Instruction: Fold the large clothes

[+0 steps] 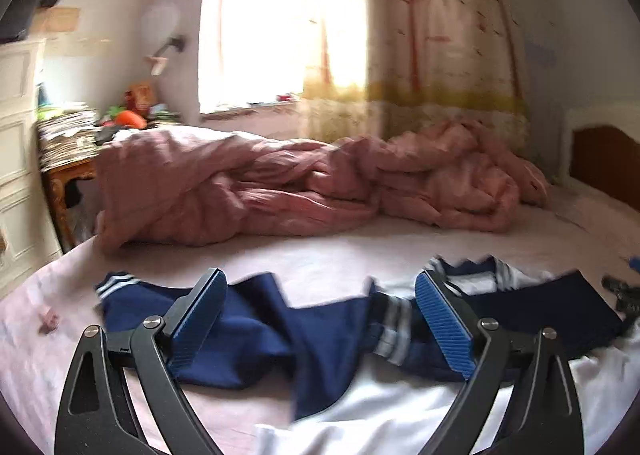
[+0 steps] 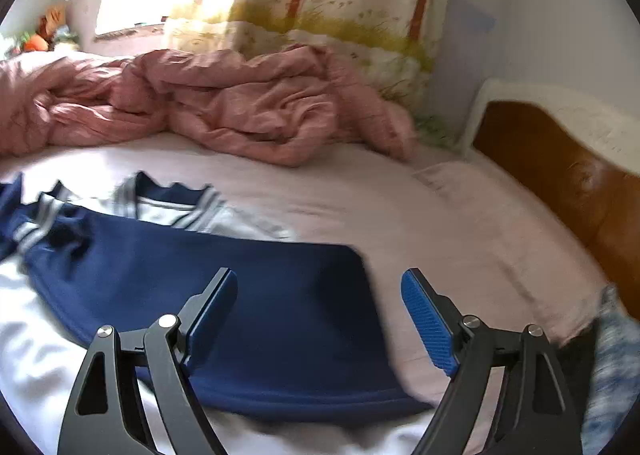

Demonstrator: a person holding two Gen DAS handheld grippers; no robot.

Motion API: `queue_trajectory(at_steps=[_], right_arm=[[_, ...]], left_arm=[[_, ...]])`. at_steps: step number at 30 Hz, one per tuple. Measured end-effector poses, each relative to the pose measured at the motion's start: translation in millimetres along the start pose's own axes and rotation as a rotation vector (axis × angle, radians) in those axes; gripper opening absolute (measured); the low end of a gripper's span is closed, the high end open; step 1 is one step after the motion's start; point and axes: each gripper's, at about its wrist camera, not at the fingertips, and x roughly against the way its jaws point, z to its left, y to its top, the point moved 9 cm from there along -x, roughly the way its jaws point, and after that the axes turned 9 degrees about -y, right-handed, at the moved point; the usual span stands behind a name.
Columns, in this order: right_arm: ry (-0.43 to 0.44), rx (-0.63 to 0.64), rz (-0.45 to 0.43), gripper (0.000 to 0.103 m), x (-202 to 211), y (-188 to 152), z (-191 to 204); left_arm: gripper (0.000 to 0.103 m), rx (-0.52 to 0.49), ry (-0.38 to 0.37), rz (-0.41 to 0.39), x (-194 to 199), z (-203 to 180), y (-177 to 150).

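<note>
Item: navy-and-white jacket (image 2: 224, 267), part-folded on bed (image 2: 460, 223), between folds.

Jacket lies toward the bed's near edge, both navy sleeves (image 1: 248, 331) laid across the white body; pink quilt (image 1: 304, 183) heaped along the far edge. Left gripper (image 1: 320, 319) and right gripper (image 2: 320, 319) hover above it, jaws wide, nothing held. Next move likely needs both to pinch one end and fold the body over.

The garment (image 2: 240, 287) lies on the bed (image 2: 460, 223), before the quilt (image 2: 240, 107).
</note>
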Motion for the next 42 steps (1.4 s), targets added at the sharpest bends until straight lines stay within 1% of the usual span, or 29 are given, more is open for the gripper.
queue_trajectory(at_steps=[1, 3, 4, 5, 6, 8, 9, 11, 12, 14, 16, 17, 19, 20, 22, 23, 25, 26, 27, 30, 32, 33, 34, 35, 36, 37, 38, 39, 42], right_arm=[[0.008, -0.008, -0.001, 0.086, 1.9, -0.6, 5.3], [-0.018, -0.033, -0.031, 0.086, 12.5, -1.0, 17.5], [-0.017, -0.037, -0.048, 0.086, 16.7, -1.6, 25.3], [0.009, -0.033, -0.072, 0.086, 26.0, -2.0, 40.0], [0.045, -0.026, -0.075, 0.086, 32.1, -3.3, 53.3], [0.167, -0.009, -0.049, 0.086, 46.4, -9.9, 84.3], [0.204, 0.005, -0.027, 0.086, 50.9, -13.7, 97.2], [0.207, 0.014, -0.008, 0.086, 51.2, -18.3, 108.8], [0.206, 0.006, -0.002, 0.086, 47.7, -20.8, 112.2], [0.211, -0.012, 0.015, 0.086, 37.0, -28.0, 113.1], [0.195, -0.028, 0.051, 0.086, 21.1, -38.4, 107.3], [0.188, -0.042, 0.088, 0.086, 11.3, -45.6, 102.0], [0.208, -0.085, 0.171, 0.086, -3.9, -57.0, 93.7], [0.228, -0.107, 0.183, 0.086, -6.1, -58.7, 89.7], [0.246, -0.145, 0.184, 0.086, -8.4, -60.0, 80.1], [0.241, -0.149, 0.178, 0.086, -8.8, -59.4, 76.8], [0.229, -0.151, 0.159, 0.086, -9.1, -57.8, 71.6], [0.226, -0.152, 0.155, 0.086, -9.3, -57.2, 69.1], [0.228, -0.155, 0.154, 0.086, -9.7, -57.1, 67.7], [0.248, -0.169, 0.171, 0.086, -11.9, -59.3, 67.3], [0.247, -0.169, 0.177, 0.086, -13.3, -60.2, 67.9], [0.248, -0.170, 0.179, 0.086, -13.6, -60.4, 68.2], [0.250, -0.170, 0.179, 0.086, -13.5, -60.3, 68.2], [0.248, -0.172, 0.177, 0.086, -13.3, -60.0, 67.7], [0.245, -0.173, 0.173, 0.086, -13.5, -59.5, 67.8], [0.246, -0.173, 0.172, 0.086, -13.8, -59.0, 68.5], [0.248, -0.173, 0.173, 0.086, -14.3, -59.2, 69.1], [0.250, -0.171, 0.175, 0.086, -15.4, -59.6, 70.2], [0.245, -0.169, 0.184, 0.086, -16.4, -61.5, 72.0]], left_arm=[[0.095, 0.015, 0.043, -0.017, -1.6, 16.8, 0.8], [0.095, 0.045, 0.117, -0.028, -7.7, 48.5, -0.3], [0.095, 0.063, 0.152, -0.011, -12.8, 66.6, -4.7], [0.095, 0.082, 0.176, 0.012, -17.8, 82.1, -9.8], [0.095, 0.107, 0.196, 0.043, -23.2, 98.1, -16.2], [0.095, 0.181, 0.213, 0.086, -32.8, 128.3, -31.1], [0.095, 0.216, 0.220, 0.104, -36.7, 139.9, -37.8], [0.094, 0.316, 0.208, 0.140, -45.7, 163.5, -56.6], [0.094, 0.380, 0.206, 0.154, -48.5, 176.9, -66.5], [0.093, 0.468, 0.204, 0.179, -52.8, 194.7, -80.4], [0.093, 0.556, 0.192, 0.202, -55.5, 207.0, -93.7], [0.093, 0.583, 0.197, 0.212, -56.9, 209.3, -99.4], [0.093, 0.596, 0.233, 0.248, -59.8, 213.2, -110.4], [0.093, 0.588, 0.250, 0.269, -61.0, 213.0, -111.8], [0.093, 0.578, 0.286, 0.334, -66.9, 211.9, -122.4], [0.093, 0.593, 0.280, 0.358, -71.0, 213.1, -127.8], [0.089, 0.640, 0.238, 0.414, -83.6, 211.7, -142.7], [0.089, 0.654, 0.227, 0.431, -87.7, 211.5, -148.5], [0.088, 0.656, 0.233, 0.429, -90.3, 212.7, -150.1], [0.086, 0.667, 0.222, 0.375, -96.8, 215.8, -145.8], [0.083, 0.650, 0.231, 0.373, -102.3, 217.7, -145.8], [0.074, 0.629, 0.253, 0.370, -103.3, 218.1, -146.0], [0.052, 0.609, 0.276, 0.364, -103.1, 219.5, -143.9], [0.034, 0.594, 0.293, 0.356, -102.8, 220.3, -142.3], [0.005, 0.596, 0.283, 0.344, -102.8, 221.1, -141.1], [0.006, 0.618, 0.231, 0.312, -103.2, 218.3, -137.2], [0.006, 0.632, 0.201, 0.281, -101.6, 218.0, -132.9], [0.006, 0.624, 0.187, 0.241, -96.5, 215.4, -123.9], [0.006, 0.525, 0.146, 0.109, -75.9, 194.7, -83.4]])
